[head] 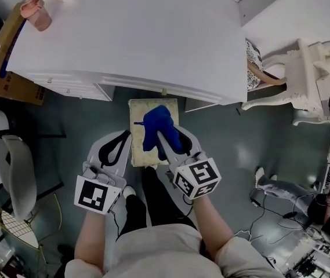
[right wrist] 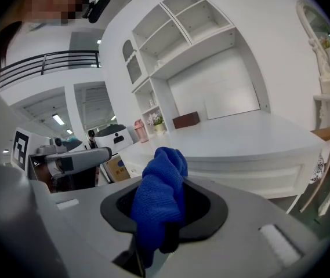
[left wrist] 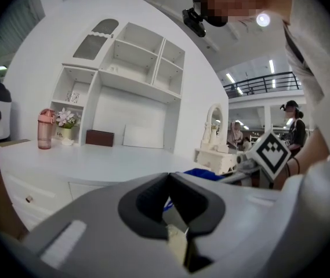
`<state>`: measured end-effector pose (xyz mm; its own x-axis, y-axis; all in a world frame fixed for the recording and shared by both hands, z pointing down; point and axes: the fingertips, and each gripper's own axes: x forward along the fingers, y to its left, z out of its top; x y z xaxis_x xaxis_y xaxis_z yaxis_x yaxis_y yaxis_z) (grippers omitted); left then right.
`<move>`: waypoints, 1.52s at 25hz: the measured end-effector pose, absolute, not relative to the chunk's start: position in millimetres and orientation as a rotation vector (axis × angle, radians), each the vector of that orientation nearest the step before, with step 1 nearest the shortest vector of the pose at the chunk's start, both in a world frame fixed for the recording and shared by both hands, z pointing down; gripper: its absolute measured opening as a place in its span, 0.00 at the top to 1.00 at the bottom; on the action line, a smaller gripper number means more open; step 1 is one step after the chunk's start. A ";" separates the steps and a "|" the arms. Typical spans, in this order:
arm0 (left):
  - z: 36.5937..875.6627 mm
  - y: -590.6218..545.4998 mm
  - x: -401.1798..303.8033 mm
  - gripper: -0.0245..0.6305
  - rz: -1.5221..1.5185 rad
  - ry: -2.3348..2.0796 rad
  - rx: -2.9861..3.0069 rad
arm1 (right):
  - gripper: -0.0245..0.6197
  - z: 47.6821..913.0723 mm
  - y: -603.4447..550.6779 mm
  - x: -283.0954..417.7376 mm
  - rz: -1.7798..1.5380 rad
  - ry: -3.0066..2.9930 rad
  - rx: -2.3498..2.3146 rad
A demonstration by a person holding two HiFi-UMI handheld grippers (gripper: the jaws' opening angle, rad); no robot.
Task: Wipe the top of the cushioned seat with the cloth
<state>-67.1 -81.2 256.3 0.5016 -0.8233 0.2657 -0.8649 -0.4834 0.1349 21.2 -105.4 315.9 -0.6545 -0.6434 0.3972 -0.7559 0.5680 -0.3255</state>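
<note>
We are holding the right gripper (head: 160, 136) over the cushioned seat (head: 137, 112), with its jaws clamping tight on the blue cloth (head: 155, 126). The cloth is bunching up out of the jaws and covering the right half of the seat top, though we cannot tell whether it is touching the cushion. We are holding the left gripper (head: 120, 141) just beside the seat's left edge, jaws closed tip to tip and gripping nothing. The seat is standing before a white desk (head: 153, 33), where a pink bottle (head: 37, 13) is standing at the far left
</note>
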 end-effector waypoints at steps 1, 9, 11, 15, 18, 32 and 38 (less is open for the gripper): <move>262.8 -82.4 -66.7 0.96 0.242 -1.428 2.486 | 0.76 324.9 -107.7 20.6 0.706 -2.558 1.158; 317.5 -92.4 -69.5 0.96 0.261 -1.401 2.434 | 0.76 409.4 -128.0 9.0 0.772 -2.470 1.100; 330.7 -94.1 -71.8 0.96 0.262 -1.403 2.418 | 0.76 432.4 -132.4 3.6 0.789 -2.450 1.086; 356.3 -94.4 -78.7 0.96 0.274 -1.411 2.395 | 0.76 476.9 -142.0 -8.2 0.825 -2.416 1.069; 374.3 -93.8 -87.8 0.96 0.292 -1.421 2.374 | 0.76 507.8 -147.4 -19.5 0.828 -2.391 1.041; 434.1 -93.2 -98.6 0.96 0.341 -1.439 2.353 | 0.76 617.3 -168.4 -45.5 0.885 -2.300 0.973; 444.8 -89.8 -100.8 0.96 0.335 -1.441 2.337 | 0.76 647.9 -174.9 -56.6 0.901 -2.252 0.954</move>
<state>-100.8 -89.8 444.8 0.4476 -0.8053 0.3888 -0.8942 -0.4063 0.1878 -56.6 -174.9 647.9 -0.6113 -0.4120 0.6757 -0.7644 0.5286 -0.3692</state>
